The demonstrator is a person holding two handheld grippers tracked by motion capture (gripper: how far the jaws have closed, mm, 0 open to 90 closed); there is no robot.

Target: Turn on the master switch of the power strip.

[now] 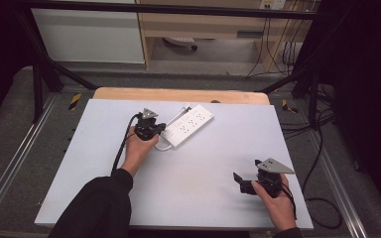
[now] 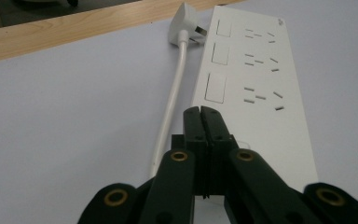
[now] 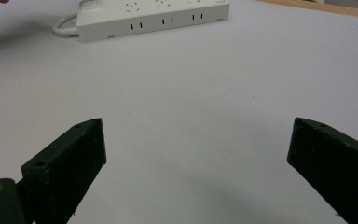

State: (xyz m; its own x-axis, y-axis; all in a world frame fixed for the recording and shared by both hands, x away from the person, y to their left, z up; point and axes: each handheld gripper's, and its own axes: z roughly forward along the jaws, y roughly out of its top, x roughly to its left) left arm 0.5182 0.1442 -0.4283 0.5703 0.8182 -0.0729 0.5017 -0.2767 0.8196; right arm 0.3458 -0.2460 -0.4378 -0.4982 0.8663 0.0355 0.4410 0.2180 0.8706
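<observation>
— Toward the far edge of the table (image 1: 104, 163), a little left of its middle, what lies there?

— A white power strip (image 1: 188, 125), set at a slant, one end pointing at the far right corner and the other toward the near left. Its top face carries three rocker switches and three sets of sockets.

— And its cord?

— The white cable (image 2: 172, 102) runs along the strip's side toward the far edge and ends in a white plug (image 2: 185, 24), which lies flat on the table just beside the strip's far end, near the bare wooden strip (image 2: 74, 28) along the table's far edge.

— Where is the left gripper (image 1: 159, 130)?

— At the near-left end of the power strip, held in the person's left hand (image 1: 138, 148). Its jaws are pressed together with nothing between them; in the left gripper view the closed tips sit over the end of the strip, just short of the nearest switch. Whether they touch the plastic I cannot tell.

— And the right gripper (image 1: 242, 182)?

— Near the table's near right corner, well apart from the strip, held in the right hand (image 1: 278, 201). Its jaws stand wide apart and empty, pointing left across the bare table surface.
</observation>
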